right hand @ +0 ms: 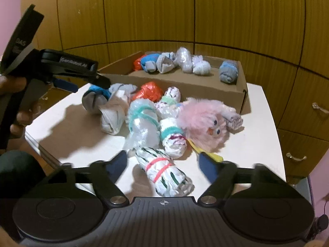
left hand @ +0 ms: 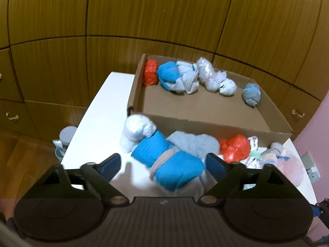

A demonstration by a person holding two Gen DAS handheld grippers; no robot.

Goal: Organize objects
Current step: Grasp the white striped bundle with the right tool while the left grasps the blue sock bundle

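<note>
A cardboard box (left hand: pixel 205 127) (right hand: pixel 185 82) sits at the back of a white table (left hand: pixel 98 111) (right hand: pixel 255 144) and holds several rolled bundles along its far wall. In front of it lies a pile of bundles. My left gripper (left hand: pixel 162 164) is open, its jaws either side of a blue rolled sock (left hand: pixel 170 164); it also shows in the right wrist view (right hand: pixel 86 82). My right gripper (right hand: pixel 164 164) is open around a white bundle tied with a red band (right hand: pixel 164 170). A pink fluffy toy (right hand: pixel 203 123) lies just beyond.
An orange bundle (left hand: pixel 236 147) (right hand: pixel 148 92), a white plastic bundle (left hand: pixel 137 129) and a teal-banded bundle (right hand: pixel 141 121) lie in the pile. Wooden cabinet doors (left hand: pixel 164 20) stand behind the table. A grey-lidded container (left hand: pixel 66 138) is below the table's left edge.
</note>
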